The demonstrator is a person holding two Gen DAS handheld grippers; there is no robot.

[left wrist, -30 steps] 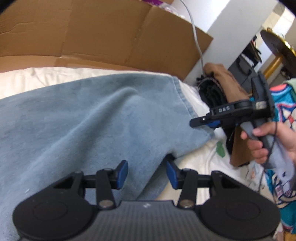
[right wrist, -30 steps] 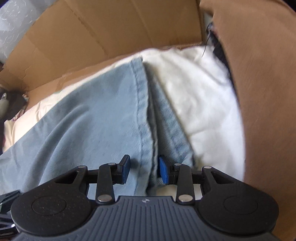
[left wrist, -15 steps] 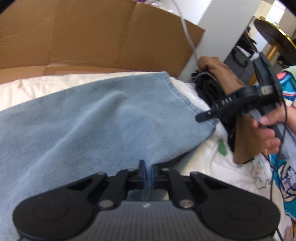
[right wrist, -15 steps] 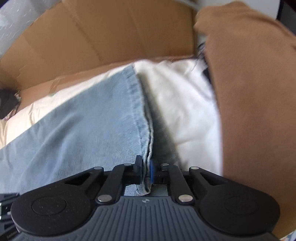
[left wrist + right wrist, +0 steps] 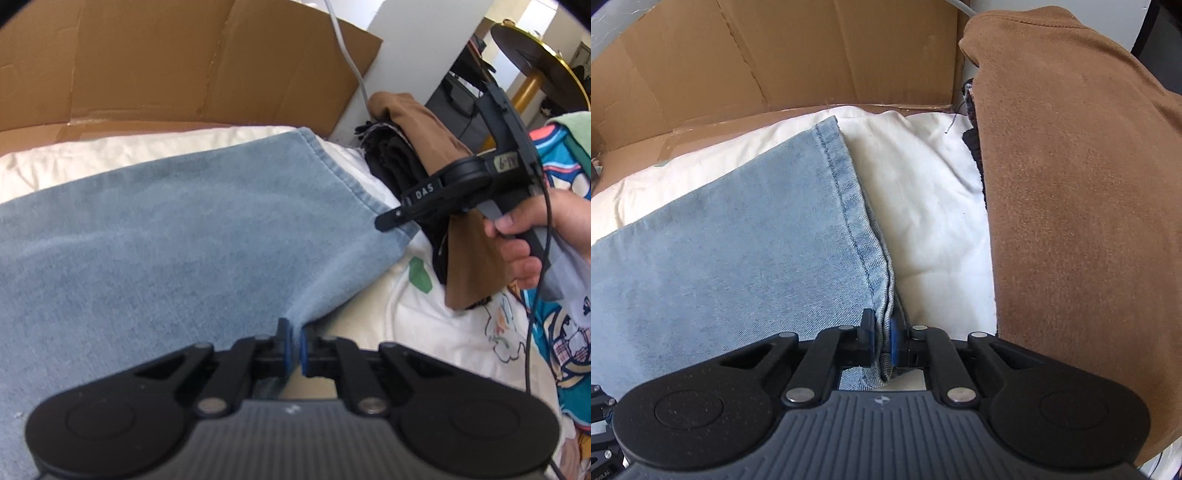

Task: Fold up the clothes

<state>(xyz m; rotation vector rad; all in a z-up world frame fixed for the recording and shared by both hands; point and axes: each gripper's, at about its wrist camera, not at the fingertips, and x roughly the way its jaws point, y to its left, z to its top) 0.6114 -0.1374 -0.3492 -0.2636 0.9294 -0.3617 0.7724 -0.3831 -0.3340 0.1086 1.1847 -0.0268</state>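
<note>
Grasp stage of a fold. The jeans (image 5: 177,236) lie spread across a white sheet (image 5: 923,192) in front of a flattened cardboard box (image 5: 155,62), with the stitched hem (image 5: 846,192) running away from the right-wrist camera. The left gripper (image 5: 294,349) is clamped on the near side edge of the denim, the blue pads pressing a gathered ridge of cloth between them. The right gripper (image 5: 882,339) is clamped on the near corner of the hem, with the doubled edge pinched upright between its pads; in the left-wrist view the same tool (image 5: 391,221) meets that corner, held by a hand (image 5: 532,240). A brown garment (image 5: 1082,206) lies just beside the sheet on the right, over darker clothes. Both holds appear secure, so the step in hand is probably the start of a fold. The next move likely calls for lifting both pinched points together, keeping the hem taut between them, and carrying it over the body of the jeans, clear of the brown garment.
</note>
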